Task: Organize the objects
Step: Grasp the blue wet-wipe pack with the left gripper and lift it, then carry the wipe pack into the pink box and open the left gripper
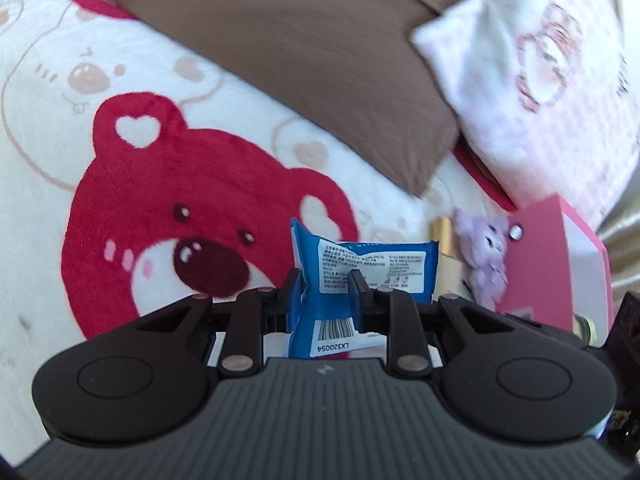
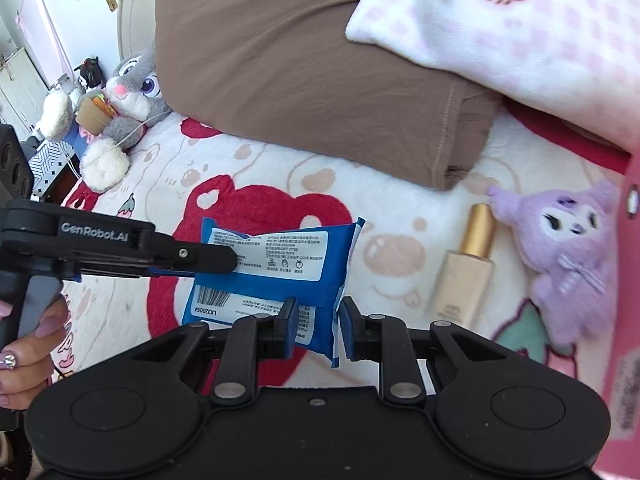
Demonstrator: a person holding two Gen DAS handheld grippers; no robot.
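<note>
- Beneath both claws lay a bed under a white fleece blanket (image 2: 280, 168) printed with red bears; a brown pillow (image 2: 304, 64) and a pink-checked pillow (image 2: 520, 28) lay across its head.
- My left claw (image 1: 325, 294) was clenched on the blue wipes packet (image 2: 276, 264), held above the blanket.
- My right claw (image 2: 318, 322) gripped that packet's other edge.
- Beside it lay a gold-capped bottle (image 2: 466, 268) and a purple plush (image 2: 568, 256).

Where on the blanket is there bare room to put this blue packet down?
The blue packet is pinched by the left gripper and the right gripper. Bare blanket lies beneath it, bordered by the brown pillow and grey rabbit plush. The right is crowded: gold-capped bottle, purple plush, pink box.
</note>
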